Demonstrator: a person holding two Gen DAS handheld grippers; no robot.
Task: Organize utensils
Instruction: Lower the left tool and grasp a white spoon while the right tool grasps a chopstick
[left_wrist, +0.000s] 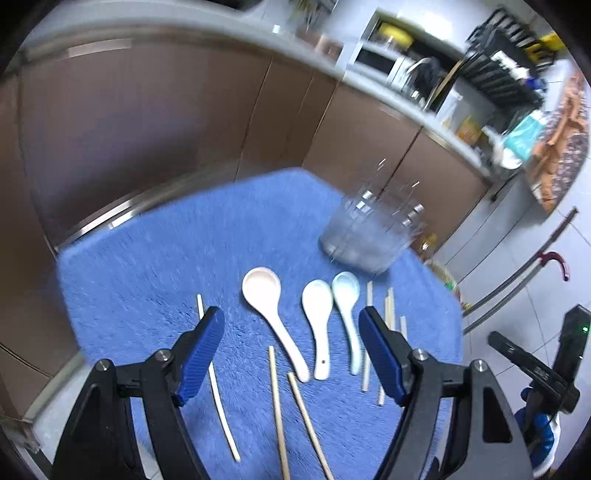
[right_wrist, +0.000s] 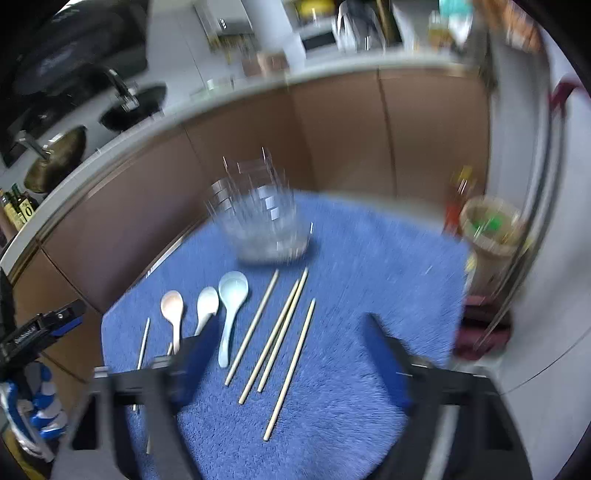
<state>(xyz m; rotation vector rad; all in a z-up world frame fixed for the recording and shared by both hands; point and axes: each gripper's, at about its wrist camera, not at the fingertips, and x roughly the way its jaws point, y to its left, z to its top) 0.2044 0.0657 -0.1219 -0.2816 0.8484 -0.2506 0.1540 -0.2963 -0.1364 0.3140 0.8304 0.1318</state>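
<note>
Three ceramic spoons lie side by side on a blue fluffy mat (left_wrist: 147, 288): a pinkish spoon (left_wrist: 266, 295), a white spoon (left_wrist: 318, 317) and a pale blue spoon (left_wrist: 347, 299). Several wooden chopsticks (left_wrist: 277, 402) are scattered around them. A clear ribbed holder (left_wrist: 364, 236) stands upright behind the spoons. My left gripper (left_wrist: 291, 314) hangs open above the spoon handles, touching nothing. In the blurred right wrist view, the pale blue spoon (right_wrist: 231, 306) and chopsticks (right_wrist: 280, 332) lie before my right gripper (right_wrist: 291, 325), which is open and holds nothing. The holder (right_wrist: 262, 225) stands beyond.
Brown cabinet doors (left_wrist: 184, 122) and a cluttered counter (left_wrist: 406, 74) run behind the mat. A round bin (right_wrist: 491, 229) and bottles stand past the mat's right edge. A person's blue-and-white shoe (right_wrist: 40, 410) shows below the left gripper's side (right_wrist: 48, 325).
</note>
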